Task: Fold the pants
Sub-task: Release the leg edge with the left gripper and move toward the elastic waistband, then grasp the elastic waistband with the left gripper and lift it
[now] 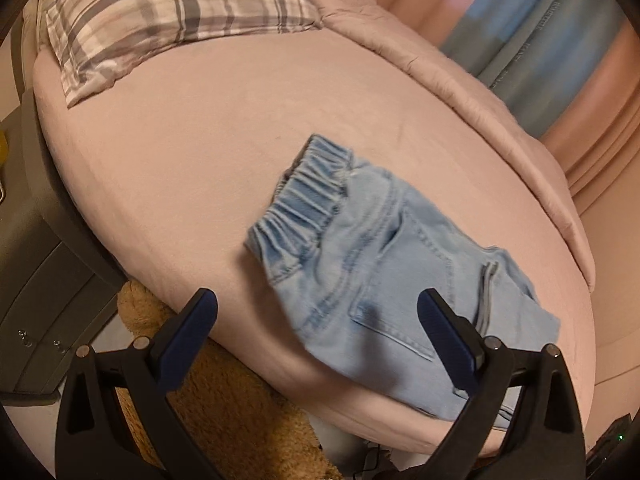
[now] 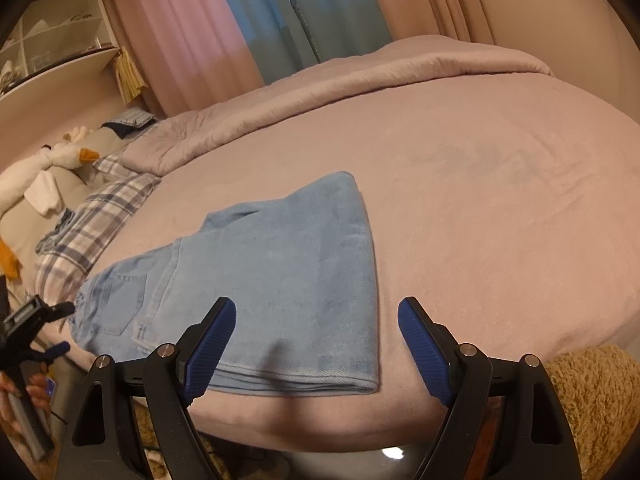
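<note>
Light-blue denim pants point(image 1: 376, 280) lying folded on the pink bed sheet point(image 1: 180, 168), close to the near edge of the mattress, right of centre in the left wrist view, elastic waistband point(image 1: 308, 196) toward the middle of the frame and a back pocket facing up. Left gripper point(image 1: 318, 316) at the bottom of that view, blue-padded fingers point(image 1: 192, 328) spread wide, nothing between them; right finger in front of the denim, though contact cannot be told. Plaid pillow point(image 1: 168, 20) in the upper left, a rolled pink blanket point(image 1: 440, 64) along the far side of the bed, pink and blue curtains point(image 1: 540, 20) in the upper right, a brown fuzzy rug point(image 1: 224, 408) under the bed edge at the lower left. In the right wrist view, same pants point(image 2: 280, 280) at centre, folded hem edge running along the near side of the mattress. Right gripper point(image 2: 316, 332) at the bottom, also spread open and holding nothing, left pad point(image 2: 208, 344) over the hem corner of the denim, right pad over bare sheet point(image 2: 500, 220). Left gripper point(image 2: 36, 332) visible at the lower left edge of this view, beside the waistband end. White stuffed goose point(image 2: 44, 164) at the left edge near the plaid pillow point(image 2: 92, 220); shelves in the upper left corner.
</note>
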`<state>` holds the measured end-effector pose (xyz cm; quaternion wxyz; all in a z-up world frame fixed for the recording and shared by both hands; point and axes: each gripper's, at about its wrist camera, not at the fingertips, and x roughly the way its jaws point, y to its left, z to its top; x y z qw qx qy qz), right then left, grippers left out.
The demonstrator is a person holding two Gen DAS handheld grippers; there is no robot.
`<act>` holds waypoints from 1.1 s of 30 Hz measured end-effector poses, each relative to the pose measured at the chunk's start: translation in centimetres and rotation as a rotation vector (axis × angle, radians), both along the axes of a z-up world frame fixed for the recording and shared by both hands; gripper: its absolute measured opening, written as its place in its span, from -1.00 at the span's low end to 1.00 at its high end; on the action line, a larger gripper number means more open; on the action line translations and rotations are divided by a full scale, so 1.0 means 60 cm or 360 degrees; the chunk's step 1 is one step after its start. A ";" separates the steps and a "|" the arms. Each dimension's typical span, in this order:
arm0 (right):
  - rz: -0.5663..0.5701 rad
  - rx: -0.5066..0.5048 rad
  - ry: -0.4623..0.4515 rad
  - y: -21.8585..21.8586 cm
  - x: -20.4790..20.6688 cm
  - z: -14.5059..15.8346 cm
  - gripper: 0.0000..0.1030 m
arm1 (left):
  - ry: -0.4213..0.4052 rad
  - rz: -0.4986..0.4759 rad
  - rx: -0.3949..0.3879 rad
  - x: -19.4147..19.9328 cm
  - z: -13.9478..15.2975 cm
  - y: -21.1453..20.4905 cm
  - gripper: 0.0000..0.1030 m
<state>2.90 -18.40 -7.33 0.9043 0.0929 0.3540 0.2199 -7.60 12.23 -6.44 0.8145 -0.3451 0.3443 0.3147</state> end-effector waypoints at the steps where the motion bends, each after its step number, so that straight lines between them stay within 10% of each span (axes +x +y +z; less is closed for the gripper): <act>1: 0.0000 -0.0004 -0.0001 0.000 0.000 0.000 0.61 | 0.0013 0.0007 -0.0004 0.002 -0.006 0.003 0.94; 33: -0.0021 -0.0012 0.0079 0.021 0.002 -0.012 0.61 | -0.0009 0.0008 -0.0190 0.028 -0.053 0.051 0.68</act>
